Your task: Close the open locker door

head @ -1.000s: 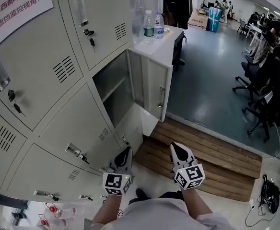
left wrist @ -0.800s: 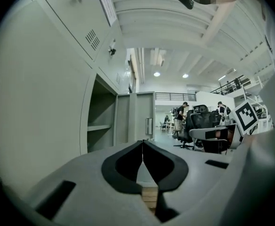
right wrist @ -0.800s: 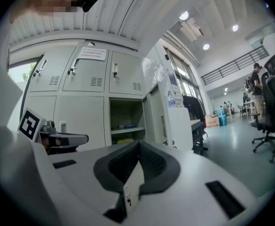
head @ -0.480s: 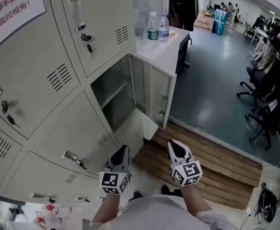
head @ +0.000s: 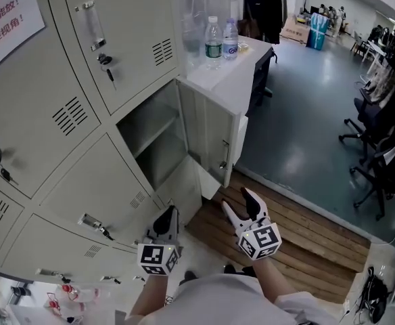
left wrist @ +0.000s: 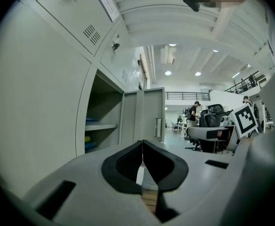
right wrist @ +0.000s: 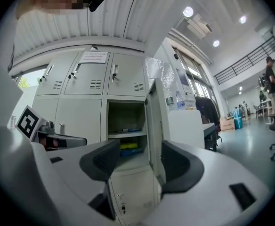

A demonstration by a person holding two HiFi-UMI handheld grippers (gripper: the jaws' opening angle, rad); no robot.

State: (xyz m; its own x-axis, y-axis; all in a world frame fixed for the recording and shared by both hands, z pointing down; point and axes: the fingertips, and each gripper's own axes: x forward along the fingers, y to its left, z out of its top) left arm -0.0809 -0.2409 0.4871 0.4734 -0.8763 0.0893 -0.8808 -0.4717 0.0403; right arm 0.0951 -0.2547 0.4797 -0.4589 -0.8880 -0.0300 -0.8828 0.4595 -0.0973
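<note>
Now the dark fingers (right wrist: 100, 161) of the right gripper (right wrist: 140, 160) have just been opening and stand wide apart with nothing between them; those of the left gripper (left wrist: 142, 147) are pressed together. Beyond both, at the centre of the head view, the pale grey sheet-metal locker door (right wrist: 155, 126) hangs swung well out. Pushing flat on its free edge near the small metal handle (left wrist: 157, 126), far from the hinge, looks surest. Its bottom is cut off behind the right gripper, and the yellow and blue things (right wrist: 128, 147) on the inner shelf (right wrist: 125, 134) are too small to identify.
</note>
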